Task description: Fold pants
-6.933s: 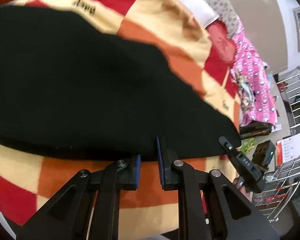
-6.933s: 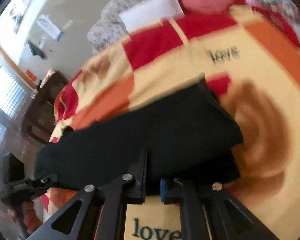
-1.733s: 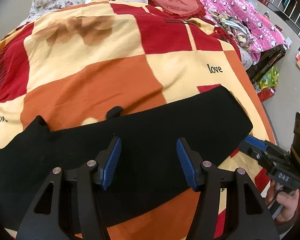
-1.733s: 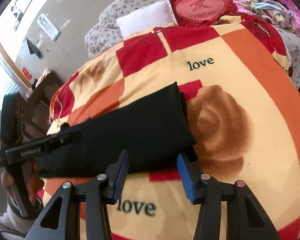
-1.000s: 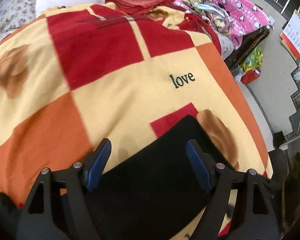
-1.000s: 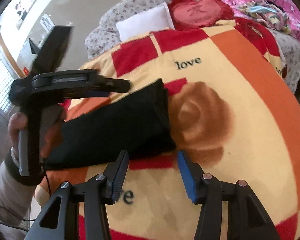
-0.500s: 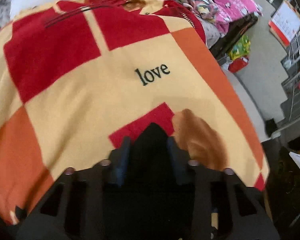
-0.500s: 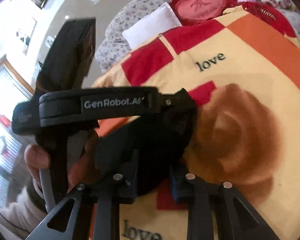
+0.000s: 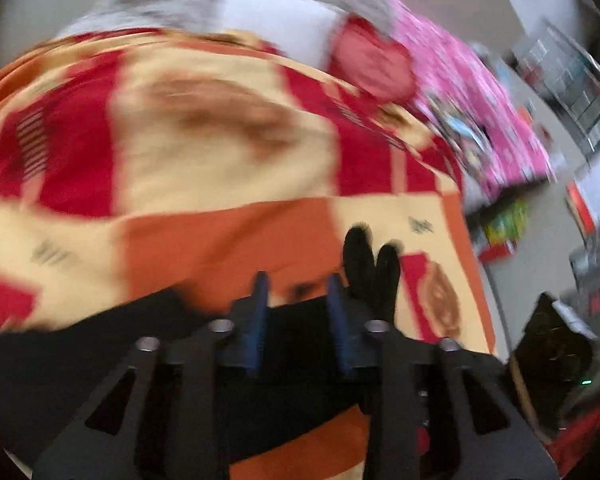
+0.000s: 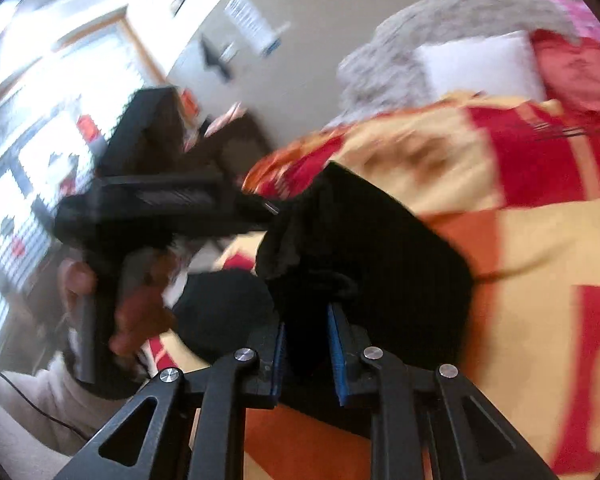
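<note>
Both views motion-blurred. Black pants (image 10: 380,248) occupy the centre of the right wrist view, one end lifted clear of the checked blanket (image 10: 540,216); in the left wrist view the rest of the garment lies across the lower part of the frame. Right gripper (image 10: 306,344): jaws clamped on a bunched fold of the pants, cloth filling the gap between the blue pads. Left gripper (image 9: 298,300): jaws narrowly set with black fabric between them, so it appears to grip the pants too, though blur leaves this less certain. White pillow (image 10: 476,66) at upper right. Judgement: the raised end is being carried over for the next fold. To do it well, keep both grips level and equally taut, lay the edge square onto the flat part, and only release once the fabric rests.
</note>
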Available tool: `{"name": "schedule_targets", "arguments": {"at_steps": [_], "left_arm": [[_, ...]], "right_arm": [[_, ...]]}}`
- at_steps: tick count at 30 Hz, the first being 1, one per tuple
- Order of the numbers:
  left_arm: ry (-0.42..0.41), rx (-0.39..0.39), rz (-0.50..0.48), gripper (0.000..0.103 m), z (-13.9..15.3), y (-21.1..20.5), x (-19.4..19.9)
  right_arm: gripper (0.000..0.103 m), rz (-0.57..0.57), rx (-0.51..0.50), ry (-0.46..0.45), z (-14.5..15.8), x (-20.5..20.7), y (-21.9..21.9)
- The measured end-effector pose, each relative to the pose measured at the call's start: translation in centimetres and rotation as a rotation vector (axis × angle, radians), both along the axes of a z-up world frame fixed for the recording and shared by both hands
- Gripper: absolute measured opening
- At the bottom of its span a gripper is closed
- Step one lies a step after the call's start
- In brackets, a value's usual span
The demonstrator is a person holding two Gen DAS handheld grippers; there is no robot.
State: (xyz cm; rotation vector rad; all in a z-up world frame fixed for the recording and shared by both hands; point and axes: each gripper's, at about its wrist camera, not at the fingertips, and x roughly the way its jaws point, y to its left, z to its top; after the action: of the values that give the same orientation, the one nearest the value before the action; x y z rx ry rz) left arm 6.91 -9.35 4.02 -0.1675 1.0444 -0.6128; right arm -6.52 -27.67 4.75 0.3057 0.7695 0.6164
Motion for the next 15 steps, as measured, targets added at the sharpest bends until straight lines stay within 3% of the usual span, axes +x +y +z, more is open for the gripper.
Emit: {"name": "schedule_targets", "arguments": {"at_steps": [2,4,8,10,12,13,15], "left_arm": [[0.003,0.007,0.104,0.048,-0.8,4.1,-0.4],[0.026,0.008,0.157,0.048,-1.8,6.3,-0.9],[0.03,0.035,0.15,0.048,-3.0,5.9,-2.3],[0.042,0.044,0.117,0.048,-3.6,4.9,-2.8],[0.053,0.044,0.104,0.053,-4.3,4.0,-3.2],[0.06,0.059,0.102,0.053,-4.8,3.2,-3.5],[0.067,0.089,0.104,0.053,-5.8,2.3,-4.0]], "right_arm": [[0.02,0.042,-0.006,0.072,-2.7,1.3,2.6],[0.021,0.108,-0.009,0.154,-4.9,2.2,4.9],[0.028,0.204,0.044,0.127,-1.8,0.2,4.3],[0.029,0.103,-0.06,0.041,0.5,-0.7,1.8],[0.029,-0.035,-0.123,0.013,1.1,-0.8,-0.3],[0.029,-0.114,-0.135,0.032,0.8,-0.3,-1.7],[0.029,-0.16,-0.156,0.087,-0.7,0.8,-2.7]]}}
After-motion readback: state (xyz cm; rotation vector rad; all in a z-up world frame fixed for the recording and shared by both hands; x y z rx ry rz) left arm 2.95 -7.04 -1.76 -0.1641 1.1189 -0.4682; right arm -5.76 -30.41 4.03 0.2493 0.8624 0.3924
